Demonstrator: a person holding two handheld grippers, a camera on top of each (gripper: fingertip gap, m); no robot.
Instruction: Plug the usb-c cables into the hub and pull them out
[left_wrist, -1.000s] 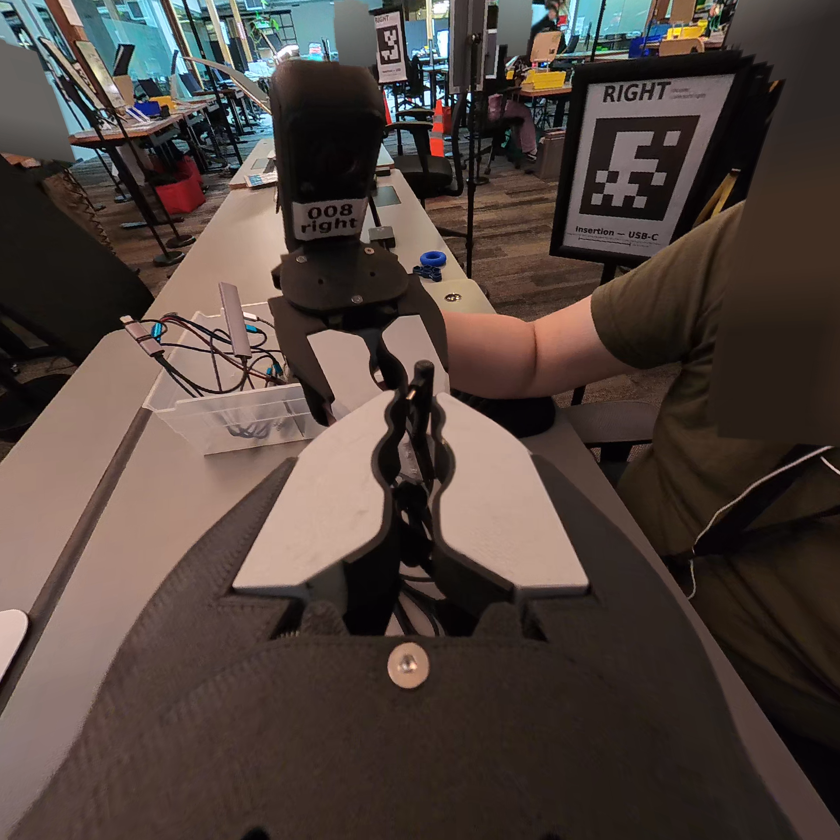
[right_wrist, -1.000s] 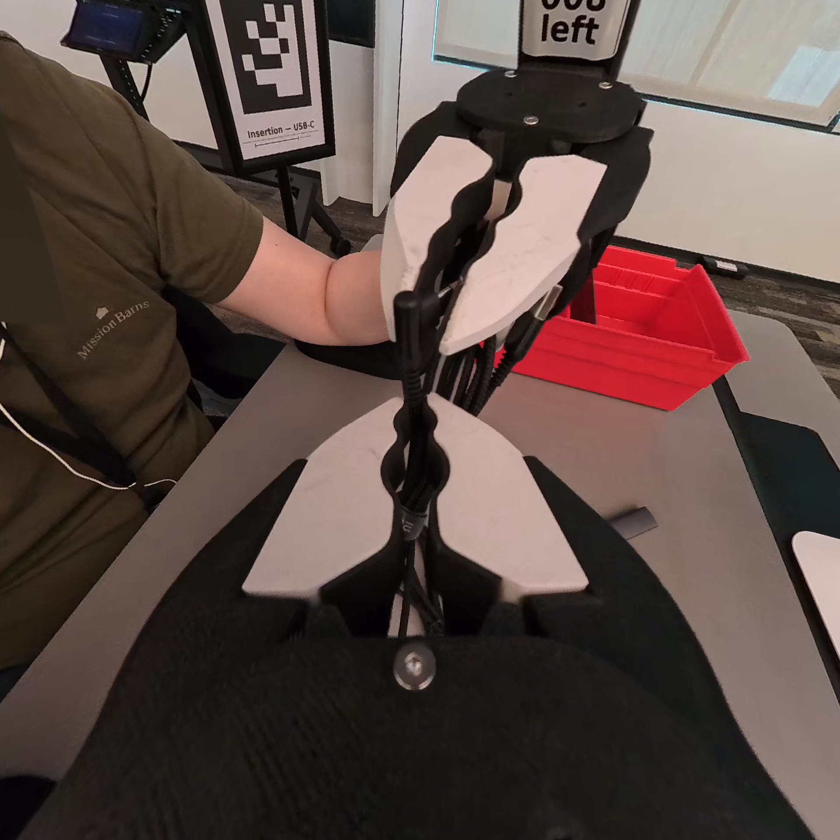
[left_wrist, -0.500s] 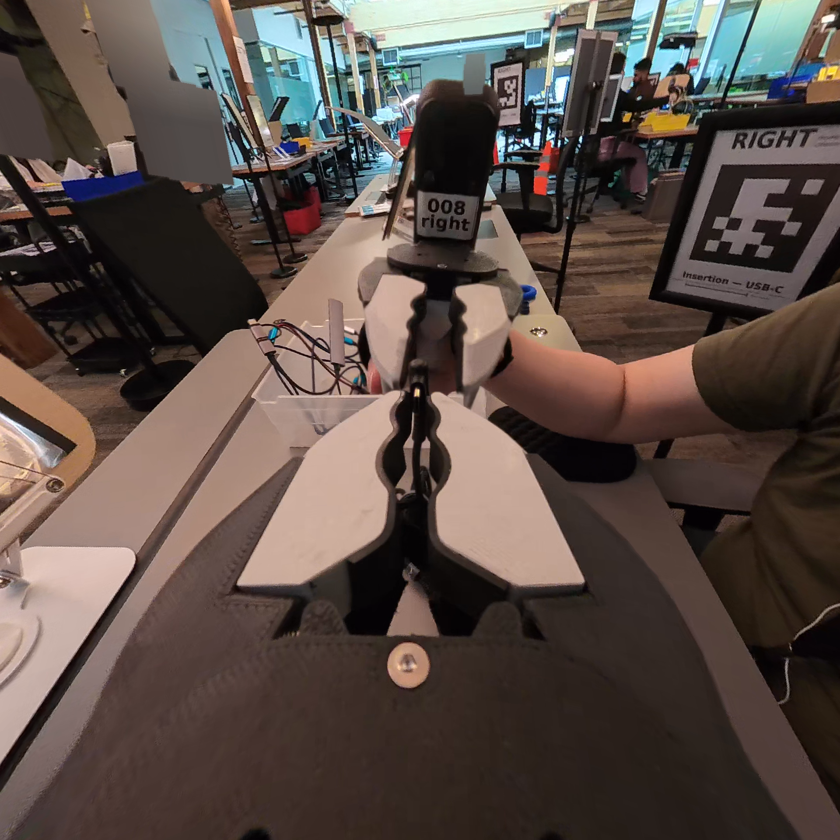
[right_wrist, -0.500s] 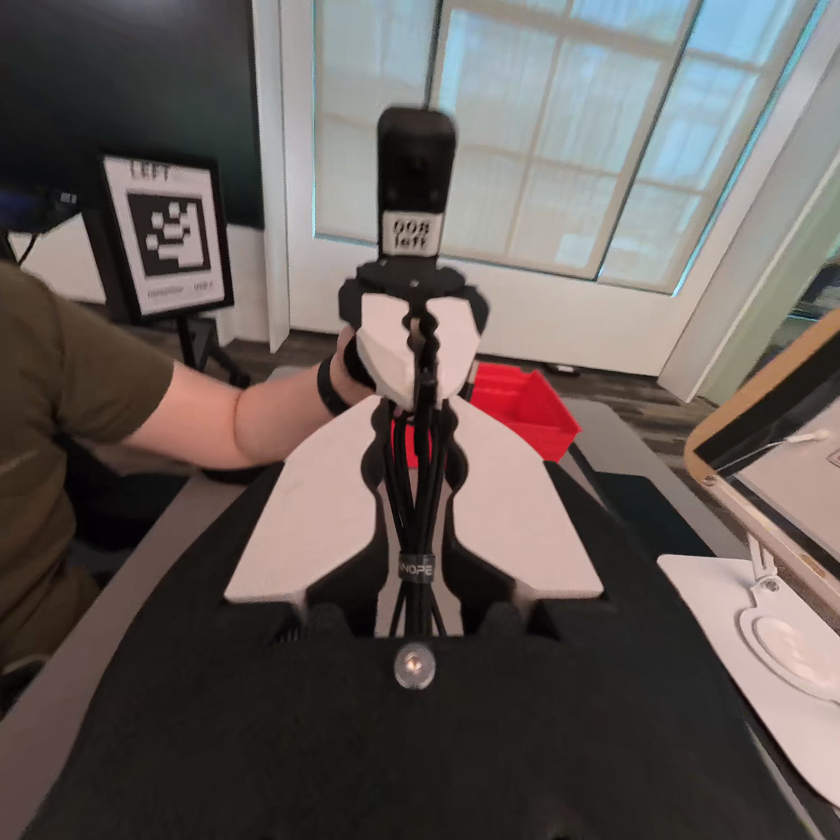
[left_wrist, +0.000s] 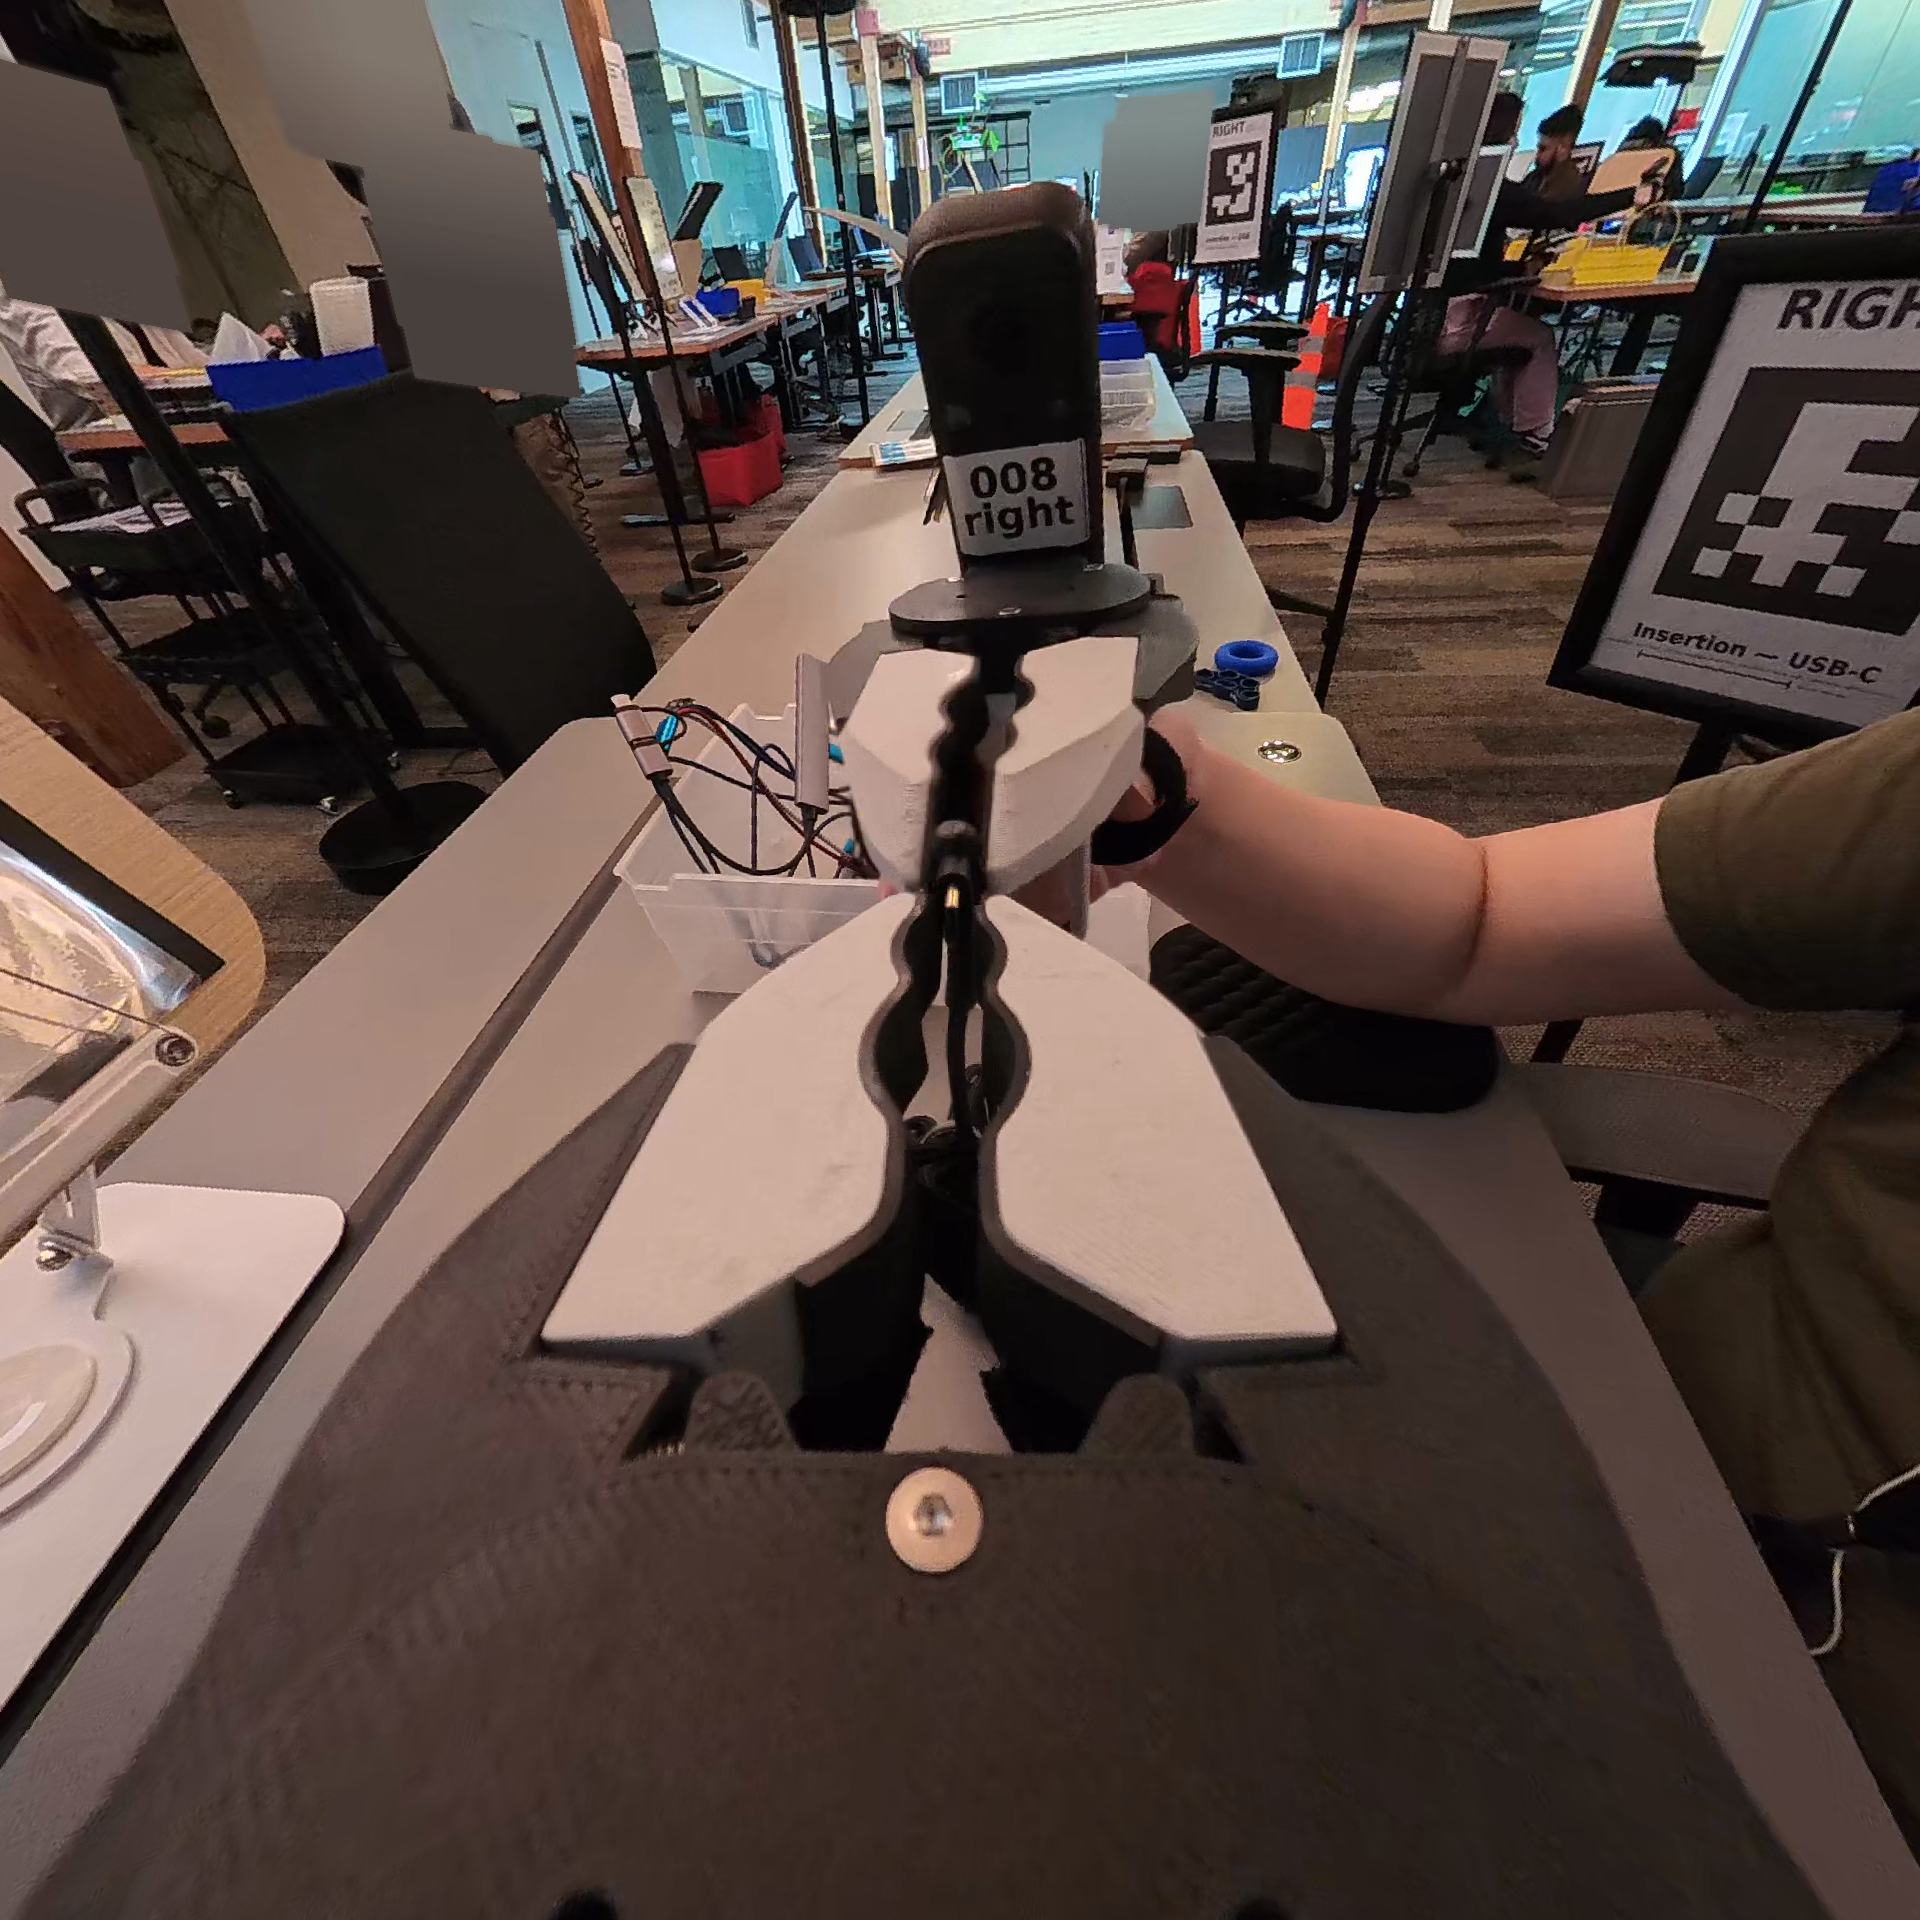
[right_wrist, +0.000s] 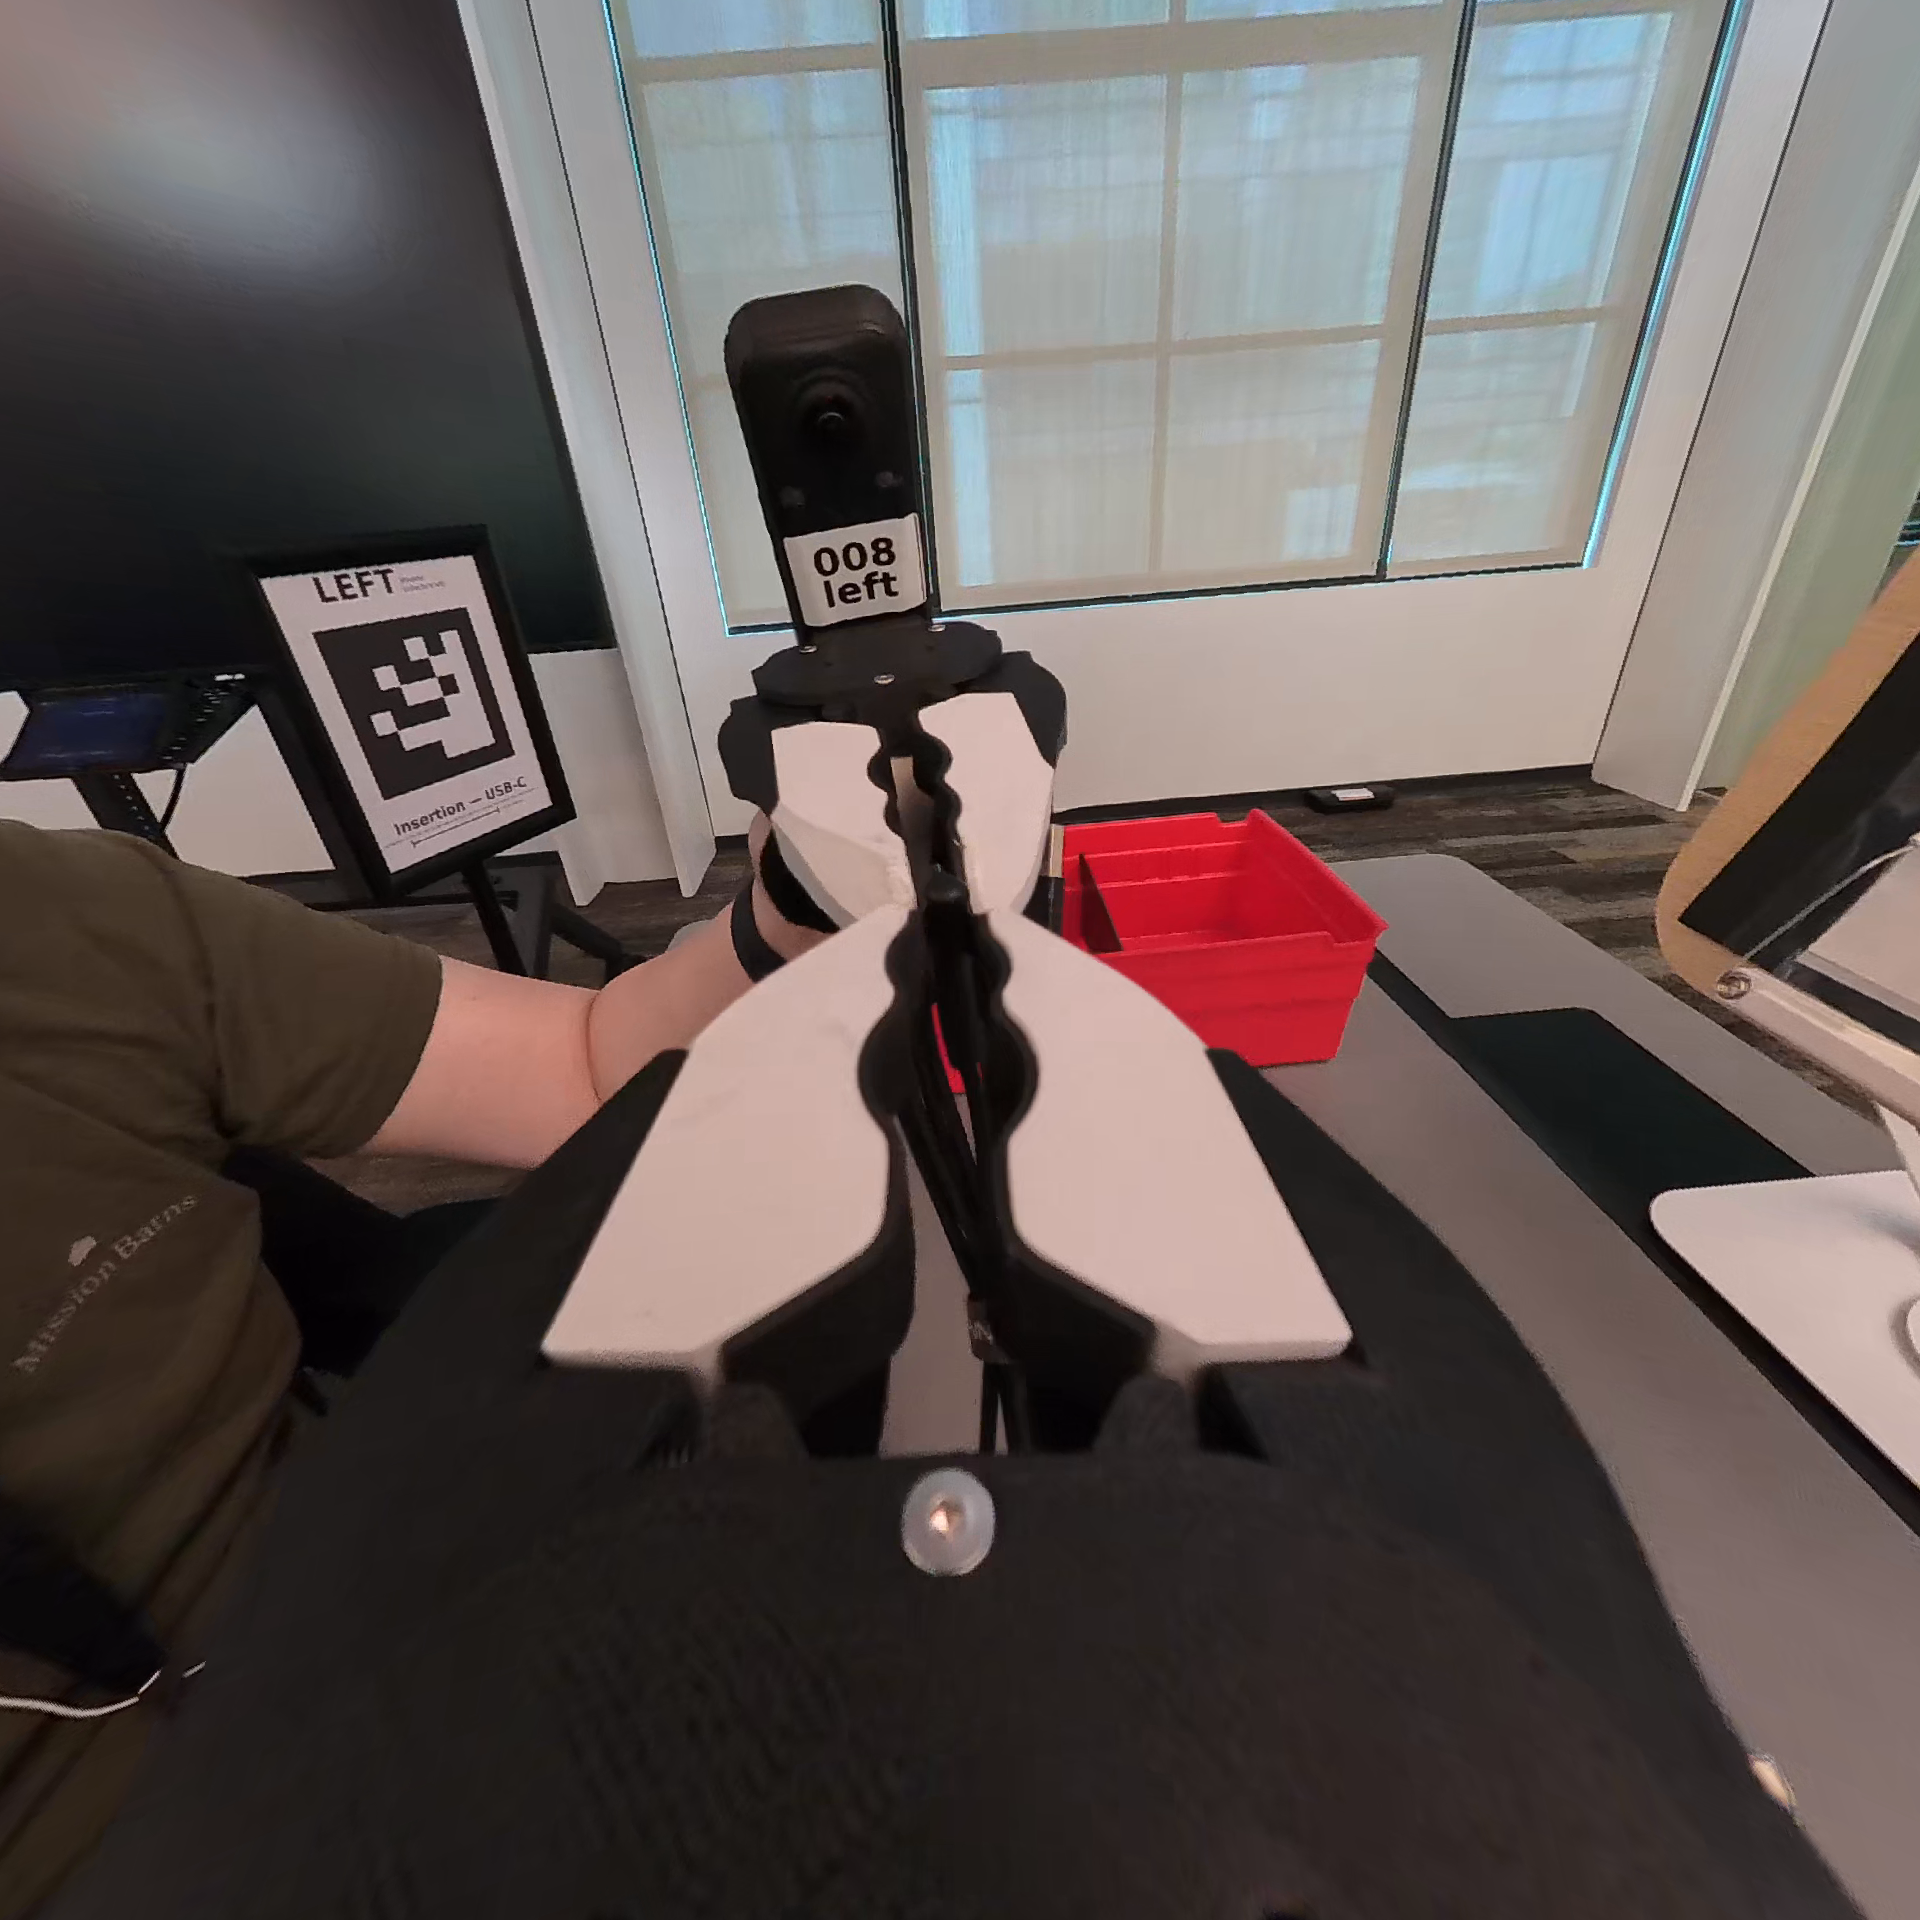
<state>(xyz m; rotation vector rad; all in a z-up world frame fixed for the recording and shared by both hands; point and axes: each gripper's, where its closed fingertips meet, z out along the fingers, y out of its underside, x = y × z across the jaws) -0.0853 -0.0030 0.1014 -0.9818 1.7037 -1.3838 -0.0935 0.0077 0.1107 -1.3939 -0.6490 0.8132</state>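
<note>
Here, in the left wrist view, the left gripper (left_wrist: 948, 914) has its fingers pressed together on a black usb-c cable (left_wrist: 961, 1039), whose plug tip pokes out beyond them. Facing it tip to tip, the right gripper (left_wrist: 951, 868) is clamped on a dark cable as well. Just left of the right gripper stands a clear bin (left_wrist: 727, 914) holding coloured wires.

In the right wrist view, the right gripper (right_wrist: 943, 914) squeezes a bundle of black cables (right_wrist: 961, 1174); the hub, perhaps hidden among them, cannot be made out. Behind the left gripper (right_wrist: 930, 883), to its right, sits a red bin (right_wrist: 1226, 956).
</note>
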